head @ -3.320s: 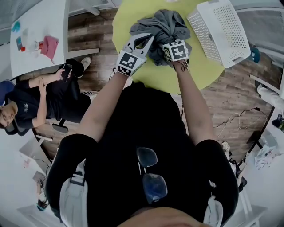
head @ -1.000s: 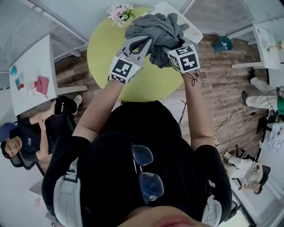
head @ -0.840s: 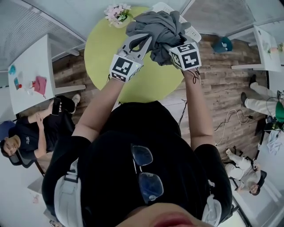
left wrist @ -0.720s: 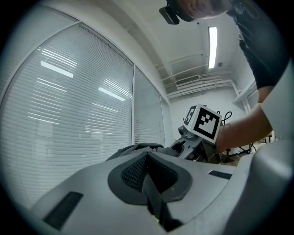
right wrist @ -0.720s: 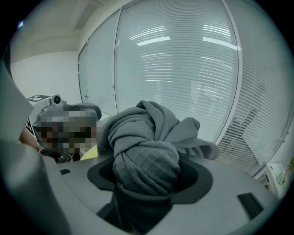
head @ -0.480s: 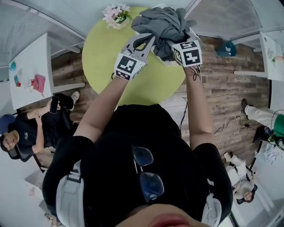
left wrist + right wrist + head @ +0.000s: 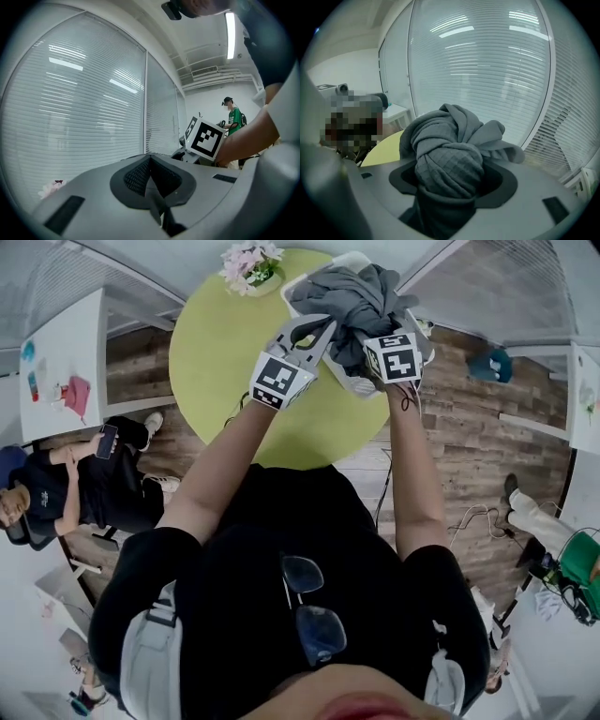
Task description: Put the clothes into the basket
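Note:
A bundle of grey clothes [image 7: 352, 292] hangs in the air over the white basket [image 7: 348, 382], which stands on the round green table [image 7: 230, 362] and is mostly hidden under the bundle. My right gripper [image 7: 371, 330] is shut on the clothes; in the right gripper view the knotted grey cloth [image 7: 450, 159] fills the space between the jaws of the right gripper [image 7: 447, 185]. My left gripper [image 7: 323, 326] sits just left of the bundle, shut and empty. The left gripper view shows the left gripper [image 7: 151, 164] with its pads together and no cloth.
A pot of pink flowers [image 7: 248, 261] stands at the table's far edge. A seated person [image 7: 66, 488] and a white side table [image 7: 56, 352] are at the left. Another person in green [image 7: 233, 117] stands beyond the right gripper. Window blinds [image 7: 487, 70] lie behind the table.
Both grippers have carried the grey bundle up off the table and to the right, so it now hangs over the basket. The right grip on the cloth is unchanged.

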Demonstrator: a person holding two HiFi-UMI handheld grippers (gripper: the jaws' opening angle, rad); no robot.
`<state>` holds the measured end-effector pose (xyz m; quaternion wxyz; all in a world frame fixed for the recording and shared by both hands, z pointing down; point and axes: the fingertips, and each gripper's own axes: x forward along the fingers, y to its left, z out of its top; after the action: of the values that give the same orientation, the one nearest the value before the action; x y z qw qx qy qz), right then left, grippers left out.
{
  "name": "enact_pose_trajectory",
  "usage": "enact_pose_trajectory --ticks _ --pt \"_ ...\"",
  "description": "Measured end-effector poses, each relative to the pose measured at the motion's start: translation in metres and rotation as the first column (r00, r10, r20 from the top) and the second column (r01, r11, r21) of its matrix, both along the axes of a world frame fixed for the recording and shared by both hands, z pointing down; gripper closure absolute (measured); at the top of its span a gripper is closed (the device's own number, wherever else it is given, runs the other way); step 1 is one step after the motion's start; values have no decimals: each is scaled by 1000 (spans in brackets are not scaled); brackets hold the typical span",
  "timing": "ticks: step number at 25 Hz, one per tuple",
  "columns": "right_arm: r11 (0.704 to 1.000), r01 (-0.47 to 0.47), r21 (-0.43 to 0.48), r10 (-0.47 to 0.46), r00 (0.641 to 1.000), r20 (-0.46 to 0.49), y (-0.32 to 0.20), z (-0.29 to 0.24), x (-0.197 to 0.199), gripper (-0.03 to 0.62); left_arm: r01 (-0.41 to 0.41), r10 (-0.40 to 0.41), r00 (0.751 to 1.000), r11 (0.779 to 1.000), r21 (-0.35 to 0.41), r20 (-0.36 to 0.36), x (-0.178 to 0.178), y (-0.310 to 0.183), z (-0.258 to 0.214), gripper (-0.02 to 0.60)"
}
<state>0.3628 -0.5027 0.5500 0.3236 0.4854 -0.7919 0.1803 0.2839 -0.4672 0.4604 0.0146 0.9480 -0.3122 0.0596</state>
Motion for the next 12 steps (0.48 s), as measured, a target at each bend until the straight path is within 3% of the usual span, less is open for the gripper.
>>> enact_pose_trajectory --ticks 12 --pt "984 26 -174 -20 999 36 -12 95 -3 269 89 -88 996 993 -72 24 0 -10 39 578"
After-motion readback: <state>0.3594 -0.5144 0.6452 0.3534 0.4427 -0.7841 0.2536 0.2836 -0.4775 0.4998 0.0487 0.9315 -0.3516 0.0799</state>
